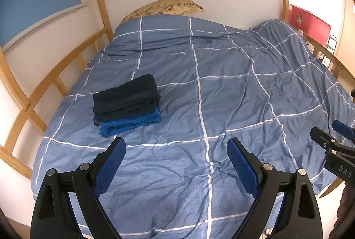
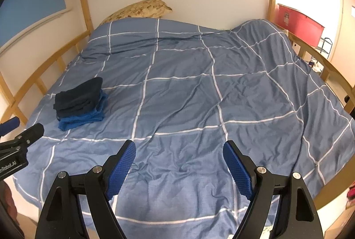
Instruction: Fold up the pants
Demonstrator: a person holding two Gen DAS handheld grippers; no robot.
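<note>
On the duvet [image 1: 221, 95], folded pants [image 1: 126, 99] lie long axis left-right; both tools [image 1: 176, 150] [image 2: 179, 151] spread apart.

Left black plastic two-finger tool [image 1: 176, 143] is showing matte black angular arms, silver round pivot screws, and bright blue ribbed rubber pads [image 1: 108, 169] lining the fingers. Right black plastic two-finger tool [image 2: 179, 147] is looking identical, with blue studded pads [image 2: 237, 170]. White lettering is showing on each housing, partly cut off.
</note>
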